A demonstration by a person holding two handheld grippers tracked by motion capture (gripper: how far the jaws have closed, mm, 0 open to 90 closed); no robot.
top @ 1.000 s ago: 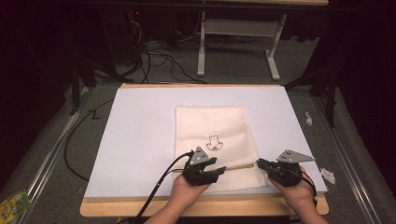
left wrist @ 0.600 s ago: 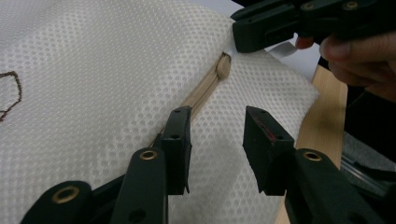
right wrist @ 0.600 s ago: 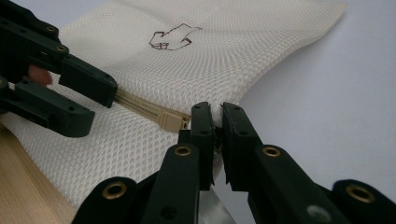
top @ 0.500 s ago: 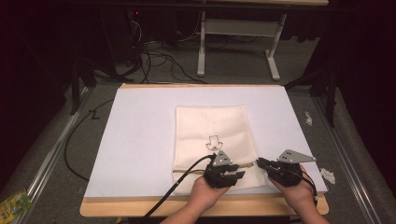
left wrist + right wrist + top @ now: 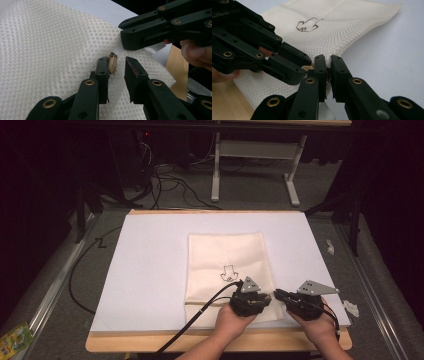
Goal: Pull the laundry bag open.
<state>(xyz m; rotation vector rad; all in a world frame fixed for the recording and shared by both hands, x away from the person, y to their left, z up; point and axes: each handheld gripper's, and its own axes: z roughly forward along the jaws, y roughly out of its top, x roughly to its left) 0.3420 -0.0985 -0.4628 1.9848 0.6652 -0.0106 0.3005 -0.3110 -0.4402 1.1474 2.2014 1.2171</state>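
Mesh bag (image 5: 226,265): flat, frame centre, near edge at both claws
Left claw (image 5: 117,68): closing around zipper pull (image 5: 113,62), not yet clenched
Right claw (image 5: 328,67): clenched on bag corner

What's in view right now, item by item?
mesh bag: one, cream with a small dark print, middle of the sheet.
zipper pull: one, tan, at the bag's near right corner, between the left jaws.
sheet: one, white, covering the table.
table: one, wooden edge showing.
scraps: two, white, right of the table.
packet: one, green-yellow, floor at left.
left gripper: black, jaws just closing around the pull.
right gripper: black, shut on the bag's corner.
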